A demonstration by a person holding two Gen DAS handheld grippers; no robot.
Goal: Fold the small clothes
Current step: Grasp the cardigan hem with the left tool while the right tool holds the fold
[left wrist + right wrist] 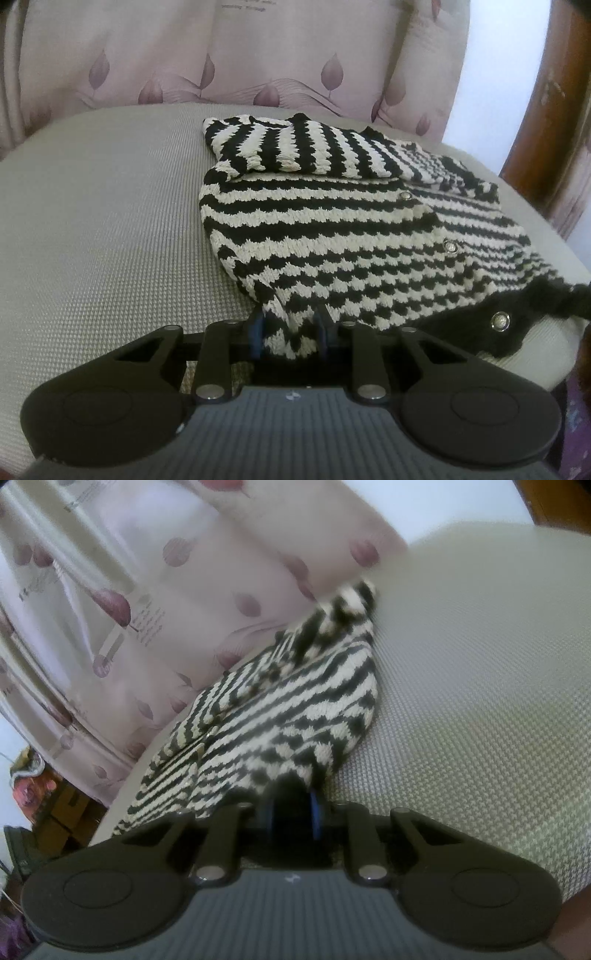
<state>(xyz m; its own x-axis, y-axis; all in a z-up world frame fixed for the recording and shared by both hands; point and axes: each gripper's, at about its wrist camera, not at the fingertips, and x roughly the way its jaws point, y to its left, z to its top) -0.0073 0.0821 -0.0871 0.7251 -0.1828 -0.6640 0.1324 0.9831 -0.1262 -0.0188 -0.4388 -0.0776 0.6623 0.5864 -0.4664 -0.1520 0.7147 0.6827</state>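
Left wrist view: the left gripper [291, 332] pinches a hem corner of the black-and-cream striped knitted cardigan [354, 236] between nearly closed jaws. The right gripper [293, 808] likewise clamps another corner; uneven lifting could undo the sleeve fold beyond the jaws.

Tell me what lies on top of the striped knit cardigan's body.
A folded-over striped sleeve lies across the far part of the cardigan. What it covers beneath is hidden. The cardigan rests on a grey woven surface.
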